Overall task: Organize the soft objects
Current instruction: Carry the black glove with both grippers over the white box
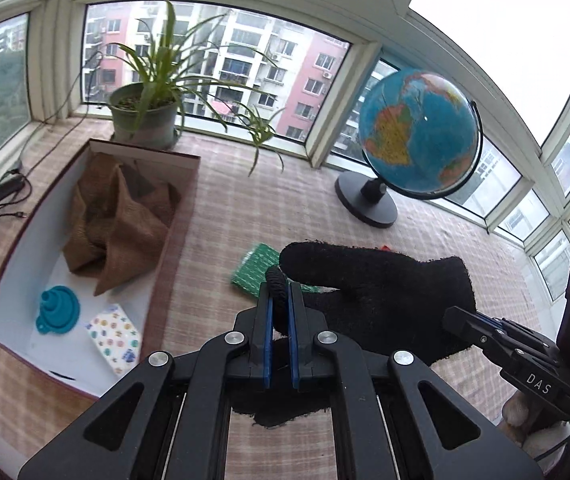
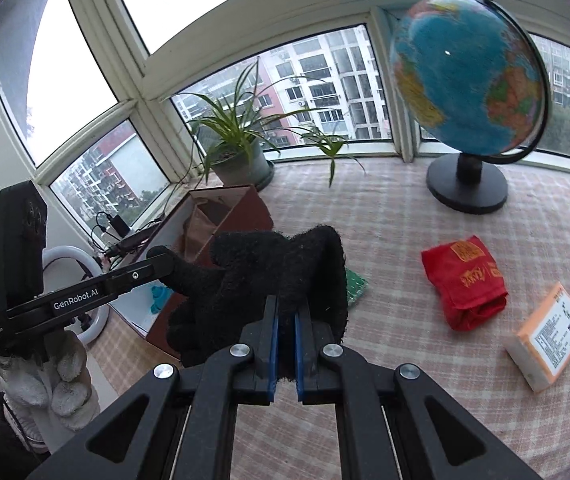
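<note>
A: I'm looking at the black knit glove [image 1: 385, 292] first. It's hanging in the air above the checked cloth [image 1: 245, 208], stretched between my two claws. My left gripper [image 1: 281, 300] is clenching one fingertip of it, and my right gripper [image 2: 285, 316] is clamping the cuff edge.

B: Both jaws pinching cloth, then?

A: Yes, both nearly closed, with black knit squeezed between the blue pads [image 1: 268, 328]. In the left wrist view I'm seeing the right gripper coming in from the right, biting the cuff. In the right wrist view the left gripper is reaching in from the left, gripping the glove finger, with a white-gloved hand [image 2: 57, 376] holding its handle.

B: What's sitting nearest the glove?

A: A green textured pad [image 1: 253, 270] is lying on the cloth just behind and below it. To the left, the open box [image 1: 173, 240] with the white floor is holding a crumpled burlap cloth [image 1: 117, 220], a teal funnel [image 1: 57, 309] and a small patterned packet [image 1: 115, 336].

B: And on the other side?

A: In the right wrist view, a red cloth bag [image 2: 465, 284] is lying on the cloth, and an orange-edged white box [image 2: 549, 338] is just beyond it, toward the right. Farther back, the globe [image 1: 417, 132] is standing on its dark base, and the potted plant [image 1: 145, 116] is sitting by the window [image 1: 221, 64] behind the box.
</note>
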### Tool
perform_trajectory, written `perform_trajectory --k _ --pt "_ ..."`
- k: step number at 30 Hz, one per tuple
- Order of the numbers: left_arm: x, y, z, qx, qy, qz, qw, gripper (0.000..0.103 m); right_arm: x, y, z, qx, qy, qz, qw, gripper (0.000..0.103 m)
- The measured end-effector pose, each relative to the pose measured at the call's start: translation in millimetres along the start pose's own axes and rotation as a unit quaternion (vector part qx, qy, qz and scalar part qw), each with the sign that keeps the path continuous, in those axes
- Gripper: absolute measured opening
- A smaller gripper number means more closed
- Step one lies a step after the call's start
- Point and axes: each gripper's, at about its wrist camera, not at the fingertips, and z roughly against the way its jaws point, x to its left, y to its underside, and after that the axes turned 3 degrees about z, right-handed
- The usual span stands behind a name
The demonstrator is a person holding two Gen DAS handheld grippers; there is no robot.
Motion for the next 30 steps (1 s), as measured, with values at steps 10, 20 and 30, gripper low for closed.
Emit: perform_trajectory --k 10,20,30 --pt "75 -23 40 -0.04 -0.044 0.026 0.9979 0.005 81 -32 -45 -0.007 -0.036 0.038 0.999 0.006" --pt "128 -28 40 -0.037 -0.064 0.049 0.996 0.005 145 -55 -109 0.017 -0.026 0.085 0.996 0.006" --pt "151 -15 20 -0.002 -0.049 0.072 0.9962 0.005 176 -72 -166 0.052 -0.005 0.112 0.992 0.006"
